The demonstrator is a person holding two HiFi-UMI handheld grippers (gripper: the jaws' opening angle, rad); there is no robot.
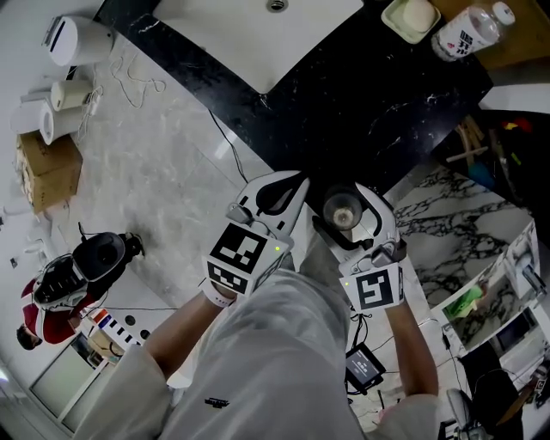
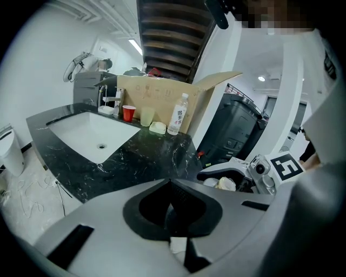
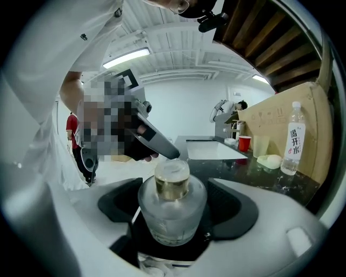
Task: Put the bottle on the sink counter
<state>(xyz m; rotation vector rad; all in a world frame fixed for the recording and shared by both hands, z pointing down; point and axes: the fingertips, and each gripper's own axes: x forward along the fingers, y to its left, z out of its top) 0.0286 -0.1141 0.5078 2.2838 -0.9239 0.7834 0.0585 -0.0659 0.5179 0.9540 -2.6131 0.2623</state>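
Observation:
A squat round glass bottle (image 3: 172,208) with a gold collar and a clear stopper sits between the jaws of my right gripper (image 3: 173,186), which is shut on it. In the head view the bottle (image 1: 344,209) hangs in the right gripper (image 1: 346,196) just off the near edge of the black marble sink counter (image 1: 361,94). My left gripper (image 1: 290,185) is beside it on the left, jaws shut with nothing between them. In the left gripper view its tips (image 2: 168,182) meet, and the counter (image 2: 146,157) lies ahead.
A white basin (image 1: 258,34) is set into the counter. At the counter's back stand a plastic water bottle (image 1: 468,30), a soap dish (image 1: 411,17), a red cup (image 2: 128,112) and a cardboard sheet (image 2: 157,89). On the floor lie a cardboard box (image 1: 47,168) and a dark bag (image 1: 86,266).

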